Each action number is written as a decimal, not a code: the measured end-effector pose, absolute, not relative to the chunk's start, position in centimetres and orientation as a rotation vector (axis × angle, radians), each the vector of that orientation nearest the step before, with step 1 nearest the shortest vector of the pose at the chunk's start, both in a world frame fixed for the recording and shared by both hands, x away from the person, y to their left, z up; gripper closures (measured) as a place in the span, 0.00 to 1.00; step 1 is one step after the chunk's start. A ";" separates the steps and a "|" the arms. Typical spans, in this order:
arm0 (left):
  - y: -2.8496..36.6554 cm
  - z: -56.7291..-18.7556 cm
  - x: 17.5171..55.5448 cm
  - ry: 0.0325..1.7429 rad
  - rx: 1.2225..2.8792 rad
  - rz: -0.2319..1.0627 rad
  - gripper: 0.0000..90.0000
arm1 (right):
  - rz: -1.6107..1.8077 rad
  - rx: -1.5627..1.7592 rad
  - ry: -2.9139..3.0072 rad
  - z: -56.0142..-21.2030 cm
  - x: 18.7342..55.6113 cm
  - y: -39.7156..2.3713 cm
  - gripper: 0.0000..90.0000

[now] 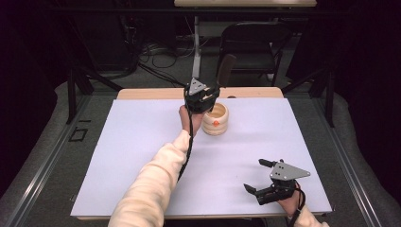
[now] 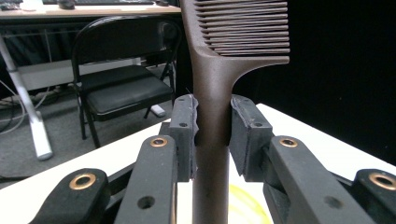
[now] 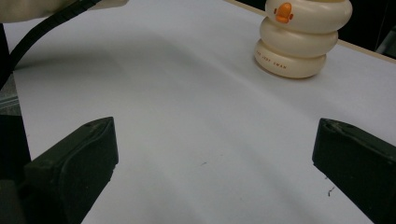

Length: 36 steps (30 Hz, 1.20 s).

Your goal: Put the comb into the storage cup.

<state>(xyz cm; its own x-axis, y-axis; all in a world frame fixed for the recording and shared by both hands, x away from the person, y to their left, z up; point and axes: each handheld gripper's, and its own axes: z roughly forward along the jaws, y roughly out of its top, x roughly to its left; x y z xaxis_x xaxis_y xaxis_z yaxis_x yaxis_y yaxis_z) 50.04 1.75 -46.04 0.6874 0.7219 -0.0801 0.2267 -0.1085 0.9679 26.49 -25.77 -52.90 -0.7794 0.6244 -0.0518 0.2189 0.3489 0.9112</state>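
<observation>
White paper covers the table [image 1: 142, 156], with a folding chair [image 1: 250, 42] and loose cables on the grey floor behind it. Near the far edge stands a cream ringed holder [image 1: 215, 120] with an orange duck bill on its side. The left gripper [image 1: 201, 97] hovers right over its mouth, jaws clamped on the handle of a brown comb [image 2: 212, 116]; in the left gripper view the pads [image 2: 186, 135] press the handle from both sides, teeth up, and the lower end runs down toward the yellowish opening below. The right gripper [image 1: 265, 182] rests low at the near right corner, well apart from the holder, its jaws wide apart with nothing between them.

The step in hand looks like standing the comb in the holder, or drawing it out; I cannot tell which. Either way, the handle should stay upright and centred over the opening, moving straight along its own axis so the end does not catch the rim. The holder looks light and could tip or slide, so the free gripper might well steady its side. If lowering, release only when the end rests on the bottom.

Small writing runs round the lowest ring in the right gripper view [image 3: 289, 60]; it is too fine to read with confidence. No brand shows on the comb.
</observation>
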 end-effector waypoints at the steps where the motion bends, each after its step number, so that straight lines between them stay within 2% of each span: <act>1: 1.7 -46.2 50.1 0.782 1.664 0.493 0.81 | 1.413 0.740 2.226 -52.9 26.5 -25.8 0.00; 36: 1.9 -49.0 50.9 0.826 1.673 0.435 0.81 | 1.410 0.735 2.227 -52.9 26.5 -25.8 0.00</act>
<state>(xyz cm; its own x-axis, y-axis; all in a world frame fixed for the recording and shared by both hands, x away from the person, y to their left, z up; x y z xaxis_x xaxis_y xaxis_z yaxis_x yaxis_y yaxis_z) 50.92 1.87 -49.03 0.6821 0.7177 -0.1402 0.2902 -0.0897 0.9527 26.50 -25.79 -52.89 -0.7805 0.6227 -0.0548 0.2167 0.3517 0.9107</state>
